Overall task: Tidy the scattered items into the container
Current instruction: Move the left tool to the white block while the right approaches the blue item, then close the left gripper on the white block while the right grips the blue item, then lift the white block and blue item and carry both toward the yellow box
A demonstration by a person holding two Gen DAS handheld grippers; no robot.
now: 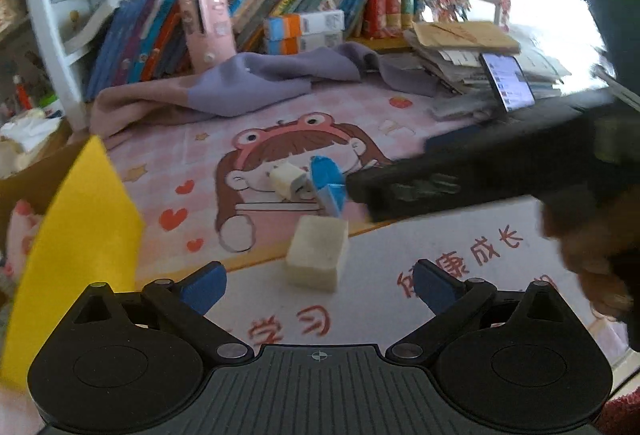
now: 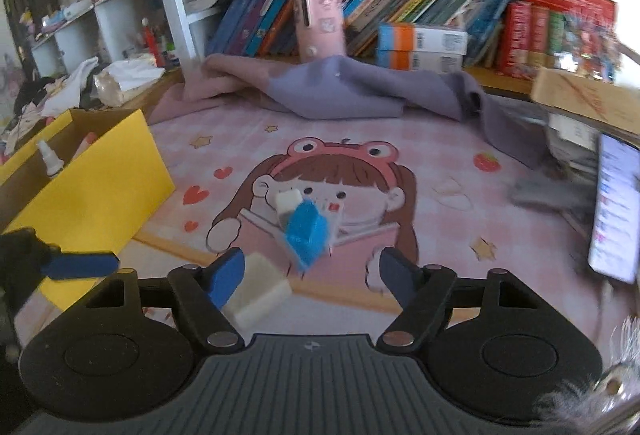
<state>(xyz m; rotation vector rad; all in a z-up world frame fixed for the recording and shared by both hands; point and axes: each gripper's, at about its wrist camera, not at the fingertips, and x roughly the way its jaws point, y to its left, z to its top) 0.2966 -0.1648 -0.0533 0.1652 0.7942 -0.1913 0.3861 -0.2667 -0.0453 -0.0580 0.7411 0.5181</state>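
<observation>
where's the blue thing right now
The blue item lies mid-mat on the cartoon girl print, against the small white charger, just beyond the pale block.

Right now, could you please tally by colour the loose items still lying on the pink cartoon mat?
Cream foam block: 1
White plug-shaped charger: 1
Blue plastic item: 1
Total: 3, all outside the yellow cardboard box.
</observation>
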